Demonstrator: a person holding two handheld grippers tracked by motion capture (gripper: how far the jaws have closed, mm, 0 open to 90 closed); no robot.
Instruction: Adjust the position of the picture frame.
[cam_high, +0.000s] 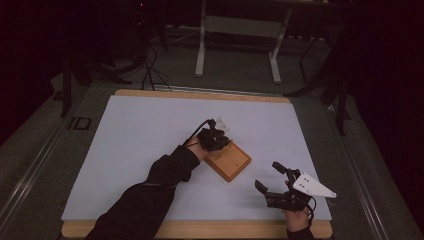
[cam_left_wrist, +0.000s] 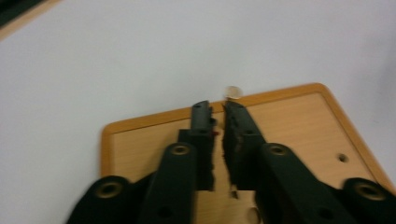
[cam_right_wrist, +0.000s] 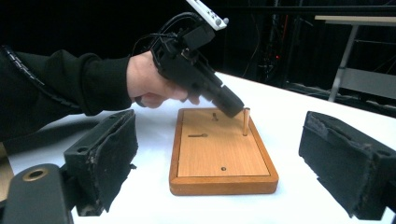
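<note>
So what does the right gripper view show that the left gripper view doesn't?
Right gripper view alone: the peg standing upright as a full dowel, the person's left hand, the left gripper from outside, and its own jaws wide apart.

Left gripper view alone: the peg's round top seen end-on just beyond nearly closed jaws.

Both: the wooden board on the white table.

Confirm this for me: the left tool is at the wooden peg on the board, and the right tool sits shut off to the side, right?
Not quite. The right tool is wide open, not shut: the right gripper view shows its jaws spread far apart. The rest holds: the left tool is at the wooden peg standing on the board, and the right one sits off to the side.
</note>
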